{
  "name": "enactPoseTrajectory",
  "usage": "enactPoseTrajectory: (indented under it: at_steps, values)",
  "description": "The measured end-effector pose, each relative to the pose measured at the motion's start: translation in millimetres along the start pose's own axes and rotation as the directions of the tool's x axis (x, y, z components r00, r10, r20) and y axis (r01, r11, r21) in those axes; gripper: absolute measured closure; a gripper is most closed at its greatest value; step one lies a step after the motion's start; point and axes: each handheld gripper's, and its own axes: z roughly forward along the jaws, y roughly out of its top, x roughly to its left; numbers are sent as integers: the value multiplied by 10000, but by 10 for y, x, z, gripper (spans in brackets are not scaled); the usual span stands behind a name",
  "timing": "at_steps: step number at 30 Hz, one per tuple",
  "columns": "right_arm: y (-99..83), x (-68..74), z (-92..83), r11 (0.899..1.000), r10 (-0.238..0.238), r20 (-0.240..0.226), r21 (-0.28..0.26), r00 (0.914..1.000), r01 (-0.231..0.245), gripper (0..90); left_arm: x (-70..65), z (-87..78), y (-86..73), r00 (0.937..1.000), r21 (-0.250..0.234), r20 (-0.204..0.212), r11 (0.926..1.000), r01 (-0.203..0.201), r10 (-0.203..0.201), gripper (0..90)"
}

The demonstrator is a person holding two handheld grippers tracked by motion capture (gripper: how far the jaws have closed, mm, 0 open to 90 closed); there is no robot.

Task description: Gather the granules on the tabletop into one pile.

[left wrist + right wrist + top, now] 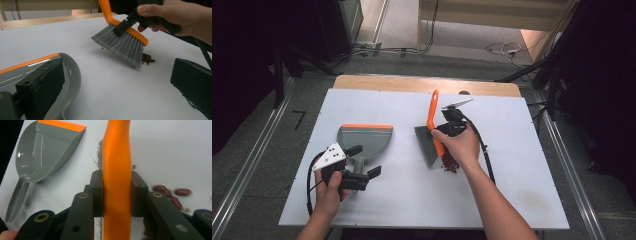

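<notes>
Near the middle of the high view, the right gripper point(451, 125) is clamped on the orange handle of a small brush point(432, 131); in the right gripper view both black jaws press flat against the handle's two sides, which keeps the brush from twisting as it drags. The brush is tilted so its grey bristles point(120, 45) slant down to the white table point(512, 165), with the tips touching the surface just beside a small heap of dark red beans point(148, 59). That angle looks chosen to push the beans along rather than flick them. In the high view the beans lie just below the brush, at the person's right hand point(462, 147), centre-right of the frame. To the left of centre sits the grey dustpan point(364, 140), its orange lip pointing toward the top of the frame and its handle toward the bottom. The left gripper point(362, 162) is at that handle with its jaws spread apart; in the left gripper view one jaw lies over the pan's rim at lower left and the other stands free at the right edge, so it grips nothing. It seems placed to take the handle and steady or turn the pan, since the lip does not face the beans, which are well apart from it
</notes>
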Motion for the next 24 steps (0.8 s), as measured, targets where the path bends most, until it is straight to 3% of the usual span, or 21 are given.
enactPoseTrajectory:
  at_steps: [4,8,18,24]
  values:
    - [105,11,177,9994,176,297,281,9994,-184,685,24,-20,-2,10000,-37,-44,10000,65,-65,0]
    - [136,-124,209,9972,510,487,525,9975,-536,680,28,-22,-5,10000,-21,-37,10000,64,-64,0]
    - [-24,-398,23,9944,950,838,377,9919,-984,675,0,-5,-7,10000,23,-26,10000,34,-34,0]
    - [-136,-573,-113,9907,1319,749,233,9884,-1339,674,-4,5,-11,10000,63,-32,10000,25,-25,0]
